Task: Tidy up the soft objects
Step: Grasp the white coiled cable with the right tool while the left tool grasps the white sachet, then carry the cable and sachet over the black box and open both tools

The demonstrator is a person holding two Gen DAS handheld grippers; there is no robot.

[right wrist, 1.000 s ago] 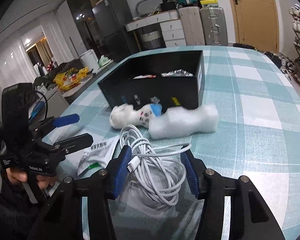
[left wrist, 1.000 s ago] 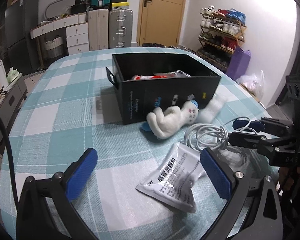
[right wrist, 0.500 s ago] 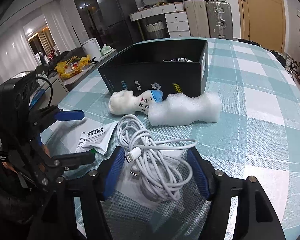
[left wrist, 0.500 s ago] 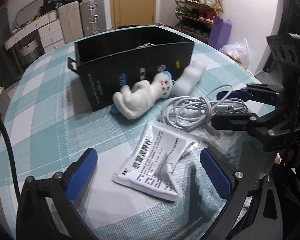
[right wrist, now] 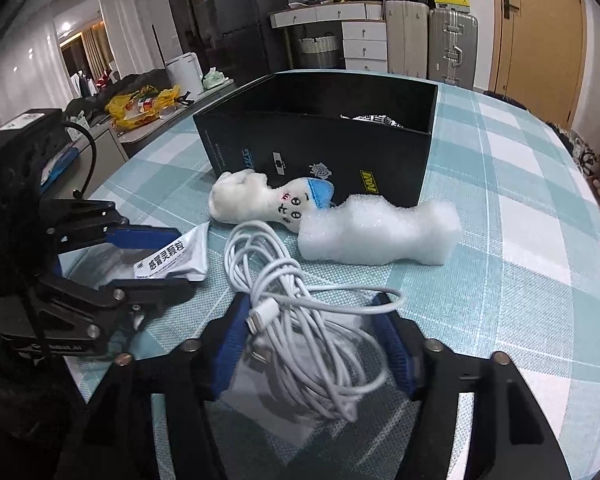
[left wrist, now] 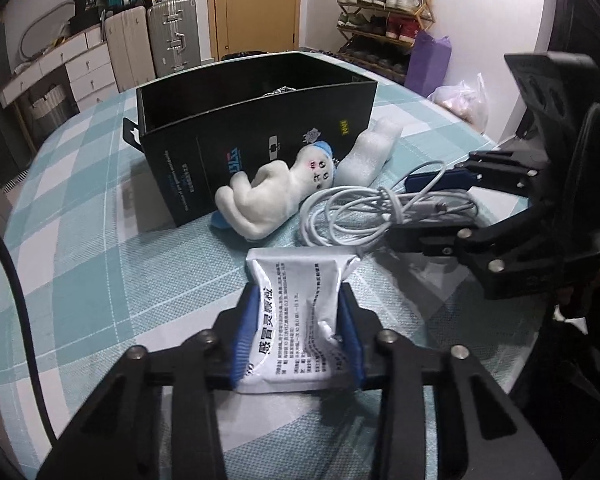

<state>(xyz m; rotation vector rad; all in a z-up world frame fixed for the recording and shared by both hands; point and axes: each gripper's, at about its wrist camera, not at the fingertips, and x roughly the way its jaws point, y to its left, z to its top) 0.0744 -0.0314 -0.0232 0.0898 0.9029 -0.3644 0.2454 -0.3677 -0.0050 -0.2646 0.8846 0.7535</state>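
The bench [left wrist: 80, 240] wore a teal-and-white checked cloth. On it stood a black box [left wrist: 260, 128] with small blue, white and yellow marks on its side. The plush toy [left wrist: 272, 196] was cream-white with a blue cap, the foam roll [right wrist: 380, 232] white, the coiled cable [right wrist: 300, 320] white. The sachet [left wrist: 300, 320] was silvery white with black print. Both grippers were black with blue pads [right wrist: 230, 348].

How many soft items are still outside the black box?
4: sachet in left gripper, cable coil between right gripper fingers, plush toy, foam roll. Box contents partly hidden.
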